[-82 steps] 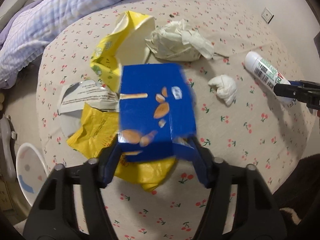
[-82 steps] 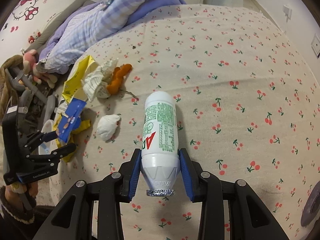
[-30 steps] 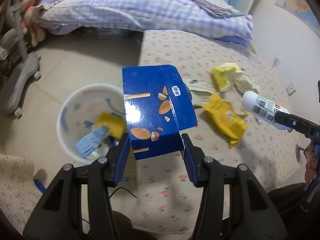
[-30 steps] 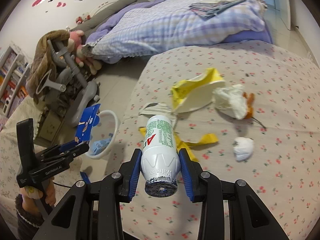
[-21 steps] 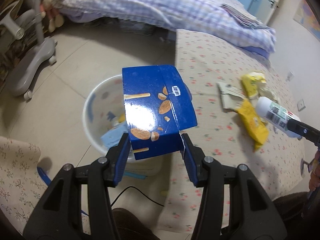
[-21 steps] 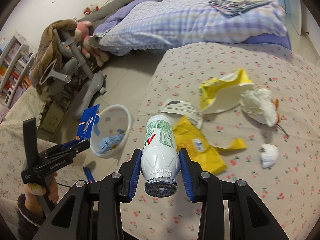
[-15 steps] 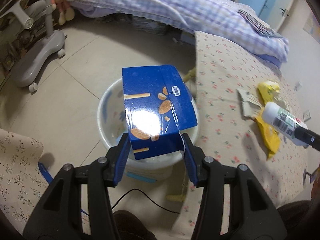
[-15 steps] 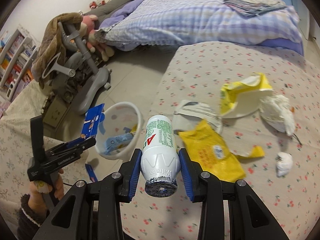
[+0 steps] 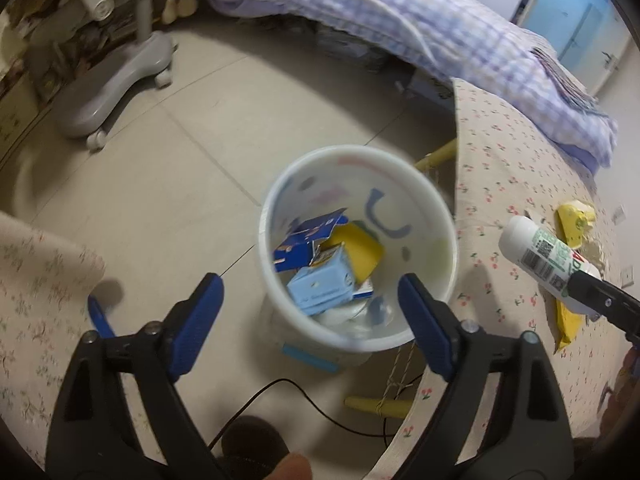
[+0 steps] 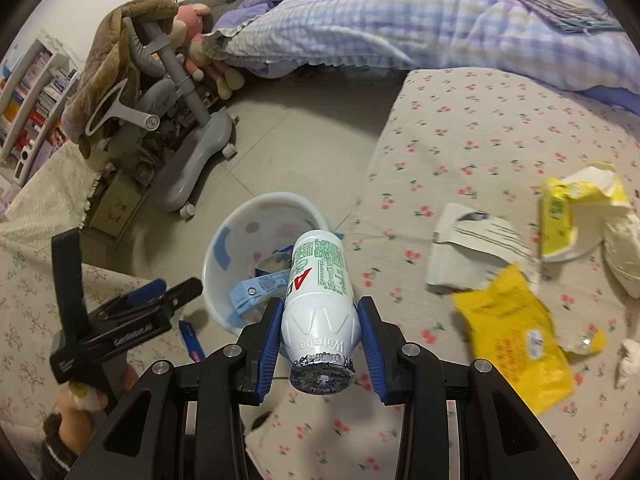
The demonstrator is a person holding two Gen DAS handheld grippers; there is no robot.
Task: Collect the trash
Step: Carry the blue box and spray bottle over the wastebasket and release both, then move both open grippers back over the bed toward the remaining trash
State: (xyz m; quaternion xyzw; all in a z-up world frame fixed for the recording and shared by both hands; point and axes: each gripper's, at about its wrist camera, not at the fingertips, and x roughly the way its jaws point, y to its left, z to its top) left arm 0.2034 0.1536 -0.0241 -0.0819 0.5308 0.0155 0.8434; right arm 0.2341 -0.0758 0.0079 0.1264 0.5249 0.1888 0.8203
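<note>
L claw (image 9: 308,300) just sprang wide, empty; blue box (image 9: 310,236) now in bin (image 9: 356,160). R claw (image 10: 319,322) grips bottle (image 10: 318,280), next in.

Trash partly binned; several pieces remained on the worktop.

White bin (image 9: 436,216) stood upright on the floor just beside the worktop, holding a dark blue snack box (image 9: 308,238), tilted, a light blue carton (image 9: 322,284) and a yellow wrapper (image 9: 360,248). White bottle (image 10: 318,280) with green print was clamped base-first, lying near level above the bin rim. Yellow bag (image 10: 516,332), torn grey paper (image 10: 476,248), yellow cup wrapper (image 10: 576,208) and a crumpled tissue (image 10: 622,256) lay on the worktop.
</note>
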